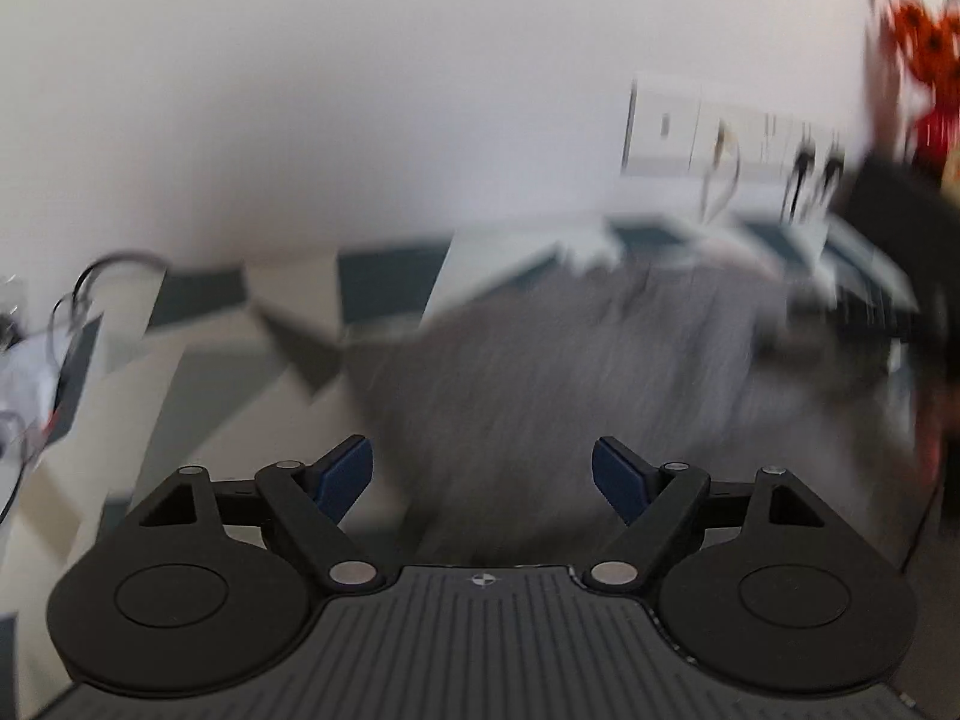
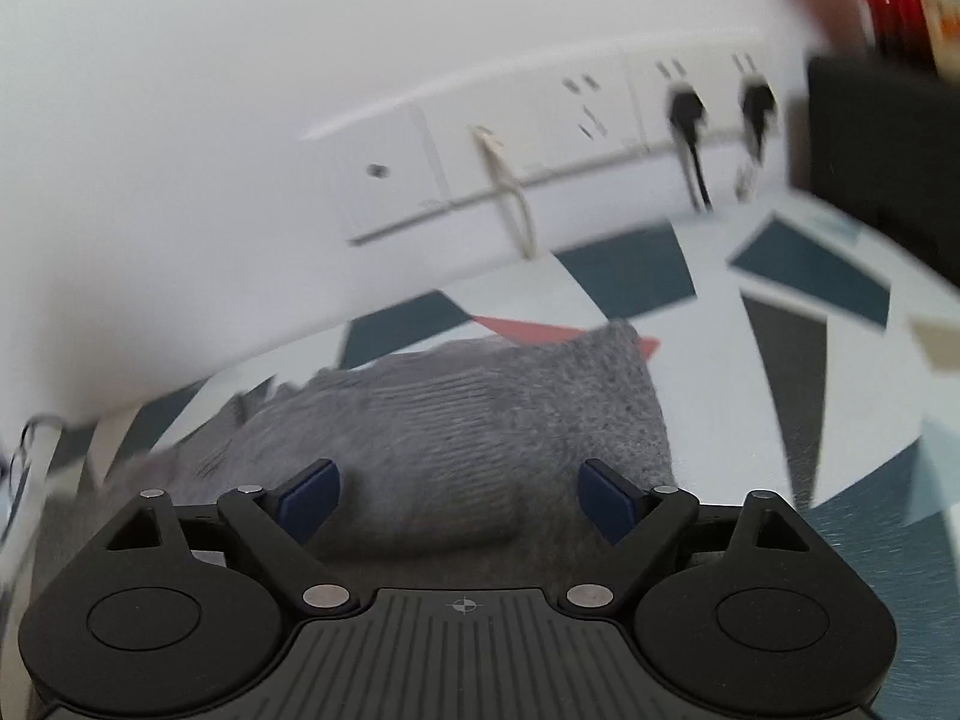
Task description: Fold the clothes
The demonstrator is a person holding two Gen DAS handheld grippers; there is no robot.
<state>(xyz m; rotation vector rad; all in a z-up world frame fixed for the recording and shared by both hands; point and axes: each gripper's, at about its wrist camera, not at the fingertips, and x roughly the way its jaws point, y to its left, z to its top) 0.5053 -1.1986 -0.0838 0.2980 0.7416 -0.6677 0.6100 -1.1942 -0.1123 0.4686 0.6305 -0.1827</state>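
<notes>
Sweater (image 2: 480, 420) before right hand-held gripper (image 2: 459, 498)

A tabletop (image 2: 774, 324) with a pattern of white, dark teal, black and coral-red shapes fills the middle and right of the right wrist view. A grey knitted garment (image 2: 480, 420) lies flat on it at lower centre. In the left wrist view the same garment (image 1: 570, 372) looks badly blurred, perhaps rumpled.
</notes>
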